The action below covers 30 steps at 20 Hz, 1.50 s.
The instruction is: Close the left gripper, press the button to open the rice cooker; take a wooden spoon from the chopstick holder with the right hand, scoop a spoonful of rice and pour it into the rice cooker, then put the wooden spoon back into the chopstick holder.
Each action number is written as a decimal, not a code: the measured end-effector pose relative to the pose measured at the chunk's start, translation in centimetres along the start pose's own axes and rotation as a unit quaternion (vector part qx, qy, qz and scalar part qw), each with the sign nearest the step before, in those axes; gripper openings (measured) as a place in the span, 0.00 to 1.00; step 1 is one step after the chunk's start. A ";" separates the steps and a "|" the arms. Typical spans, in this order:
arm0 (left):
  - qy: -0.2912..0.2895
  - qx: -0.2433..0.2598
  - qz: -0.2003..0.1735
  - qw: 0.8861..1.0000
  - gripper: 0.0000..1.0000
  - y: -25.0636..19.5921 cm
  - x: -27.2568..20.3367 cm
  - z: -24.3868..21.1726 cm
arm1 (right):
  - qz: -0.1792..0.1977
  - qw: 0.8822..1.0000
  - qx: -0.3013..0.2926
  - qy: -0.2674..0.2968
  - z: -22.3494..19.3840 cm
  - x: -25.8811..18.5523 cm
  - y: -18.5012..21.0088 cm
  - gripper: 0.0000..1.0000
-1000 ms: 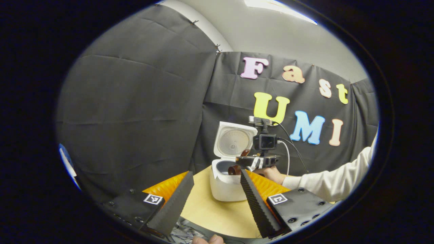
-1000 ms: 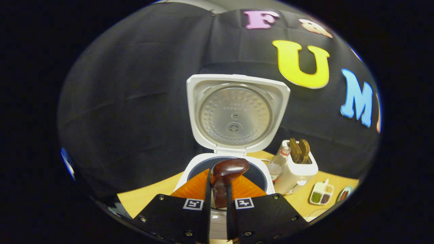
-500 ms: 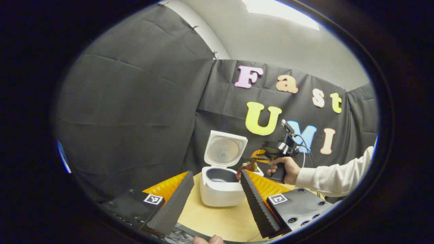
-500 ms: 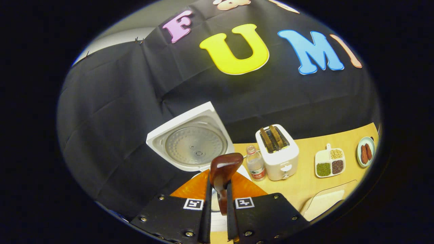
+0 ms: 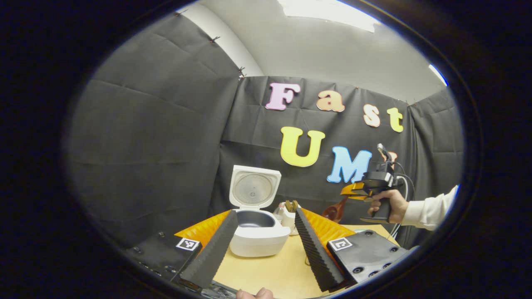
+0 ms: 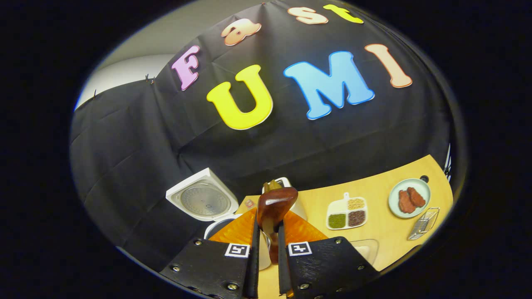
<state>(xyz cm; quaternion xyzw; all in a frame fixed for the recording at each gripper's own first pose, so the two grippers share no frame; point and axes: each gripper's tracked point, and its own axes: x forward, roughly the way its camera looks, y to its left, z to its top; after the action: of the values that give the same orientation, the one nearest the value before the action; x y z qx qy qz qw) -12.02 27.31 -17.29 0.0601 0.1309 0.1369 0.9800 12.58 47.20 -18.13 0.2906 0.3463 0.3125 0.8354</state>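
Rice cooker [image 5: 258, 238] sits on the wooden table [image 5: 270, 270] with its lid [image 5: 253, 187] standing upright – inner pot dark, contents not discernible. In the left gripper view the left gripper [image 5: 266, 245] hangs in front of the cooker, fingers spread wide, nothing between them; the cooker body shows through the gap.

To the right of the cooker, well apart and raised above the table, the right gripper [image 5: 353, 192] is carried by a hand [image 5: 384, 206] in a white sleeve [image 5: 428, 207]. The wooden spoon [image 5: 334, 211] slants down from it, bowl lowest.

In the right gripper view the right gripper [image 6: 266, 249] is clamped on the wooden spoon [image 6: 274, 207] – both fingers press the handle, and the bowl stands up between the tips. Whether any rice lies in the bowl cannot be told. The cooker's open lid [image 6: 203, 200] lies left of the spoon. A white toaster [image 6: 286, 185] peeks out just behind the spoon bowl. Right of the cooker on the table: a divided dish of grains [image 6: 347, 211], then a plate with sausages [image 6: 409, 198], then a small wire basket [image 6: 424, 224].
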 end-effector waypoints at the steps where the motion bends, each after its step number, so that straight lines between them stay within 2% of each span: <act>1: 0.002 0.006 -0.001 1.000 0.98 -1.5 0.1 0.0 | -0.010 1.000 0.005 -0.003 0.6 -1.3 -2.6 0.19; 3: 0.008 0.009 -0.008 1.000 0.93 -4.7 -0.3 -0.5 | -0.031 0.999 0.020 -0.010 1.4 -3.5 -8.2 0.19; 9: 0.036 -0.015 0.017 0.999 0.93 -12.0 -0.9 -1.9 | -0.106 0.993 0.048 -0.010 0.7 -8.3 -24.1 0.19; 14: 0.050 0.022 0.034 0.998 0.93 -16.4 -1.7 -2.1 | -0.155 0.985 0.079 -0.014 -0.5 -9.5 -33.0 0.19; 19: 0.070 0.037 0.033 0.996 0.93 -18.3 -1.5 -2.2 | -0.194 0.978 0.077 -0.017 -3.2 -8.9 -37.2 0.19; 23: 0.067 0.056 0.039 0.995 0.94 -18.4 -1.5 -1.1 | -0.204 0.973 0.105 -0.003 -5.8 -7.4 -38.4 0.19; 30: 0.069 0.067 0.051 0.994 0.94 -17.8 -1.7 -1.5 | -0.223 0.970 0.087 0.034 -9.9 -7.0 -39.1 0.19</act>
<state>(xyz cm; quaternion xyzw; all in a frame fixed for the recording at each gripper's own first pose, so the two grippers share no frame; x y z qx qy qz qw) -9.50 9.95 -21.04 0.1227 0.2044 0.1810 0.9541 13.63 19.99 -48.69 0.2665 0.4566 0.0968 0.8433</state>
